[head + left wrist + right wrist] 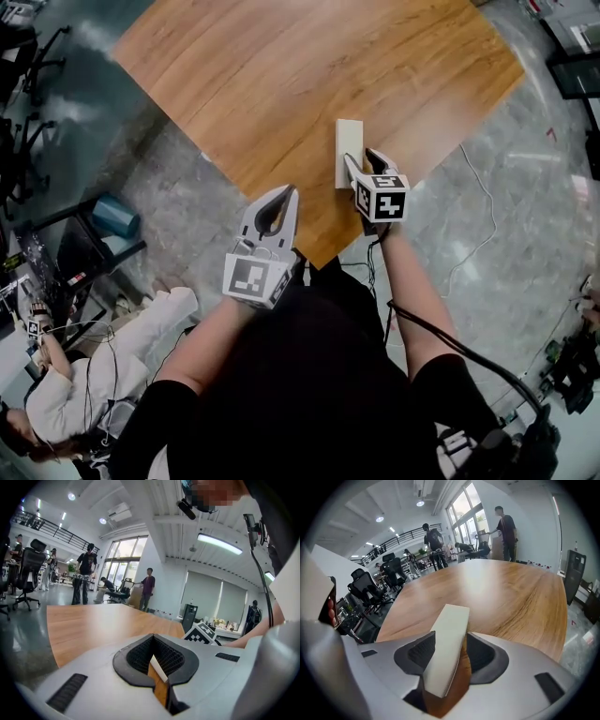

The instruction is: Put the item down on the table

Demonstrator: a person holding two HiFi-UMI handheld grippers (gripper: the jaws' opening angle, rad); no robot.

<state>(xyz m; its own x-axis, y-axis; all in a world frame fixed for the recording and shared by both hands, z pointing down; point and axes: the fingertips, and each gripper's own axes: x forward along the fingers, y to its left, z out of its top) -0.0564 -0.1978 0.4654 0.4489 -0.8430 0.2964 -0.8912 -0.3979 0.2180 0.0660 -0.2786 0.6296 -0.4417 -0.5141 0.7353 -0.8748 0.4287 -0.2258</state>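
A cream rectangular block point(349, 150) lies on the wooden table point(309, 75), close to its near corner. My right gripper point(361, 157) straddles the block's near end. In the right gripper view the block point(449, 639) runs out between the jaws and rests against the left one, with a gap showing at the right pad point(483, 654), so the right gripper point(451, 635) is open around it. My left gripper point(283, 193) hovers over the table's near corner, left of the block. Its jaws meet at the tips and hold nothing, as the left gripper point(152, 637) view shows.
The table's near corner point(321, 262) points at the person, with grey floor on both sides. A white cable point(483, 211) trails on the floor at the right. A blue bin point(117, 216) and office chairs point(37, 56) stand at the left. People stand beyond the table's far edge.
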